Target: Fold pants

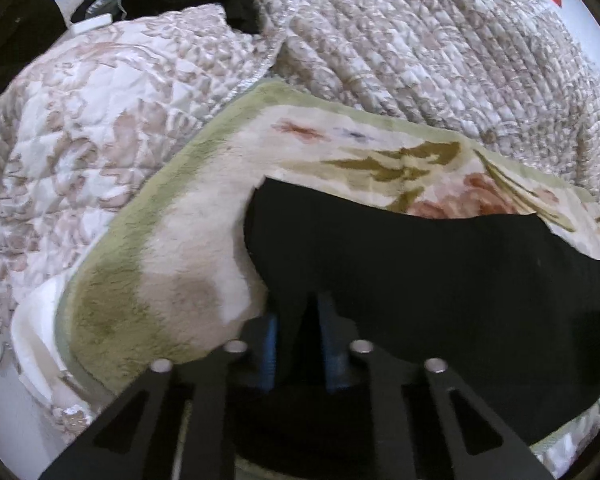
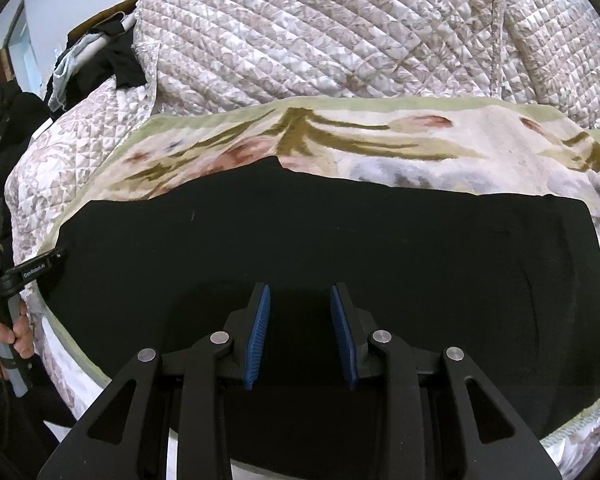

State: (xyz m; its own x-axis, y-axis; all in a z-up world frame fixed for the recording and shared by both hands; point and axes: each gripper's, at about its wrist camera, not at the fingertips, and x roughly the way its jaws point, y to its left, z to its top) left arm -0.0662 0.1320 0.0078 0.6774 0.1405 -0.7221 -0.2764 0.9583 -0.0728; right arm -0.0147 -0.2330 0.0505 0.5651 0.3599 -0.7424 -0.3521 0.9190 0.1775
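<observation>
Left gripper (image 1: 298, 312): jaws drawn close together on the left end of the pants (image 1: 420, 280), black cloth bunched between the blue pads (image 1: 271, 344). In the right wrist view its tip (image 2: 54, 258) lies at the pants' left edge, handle held in a hand (image 2: 4, 336).

Right gripper (image 2: 300, 320): jaws apart, pads (image 2: 258, 332) clear of each other, nothing gripped; black cloth shows in the gap beneath them, and whether the tips touch it cannot be told.

Pants: black, spread flat lengthwise across the blanket (image 2: 420, 144), near its front edge; right end (image 2: 580, 248) squared off, well apart from either gripper.

Blanket: cream plush, green border, floral print; lies on the quilt (image 2: 340, 32).

Quilt: quilted, pale leaf pattern, heaped behind the blanket's far edge.

Dark clothes (image 2: 112, 60): piled at the quilt's far left corner.

Person (image 2: 8, 128): dark jacket, at the left edge of the bed.
</observation>
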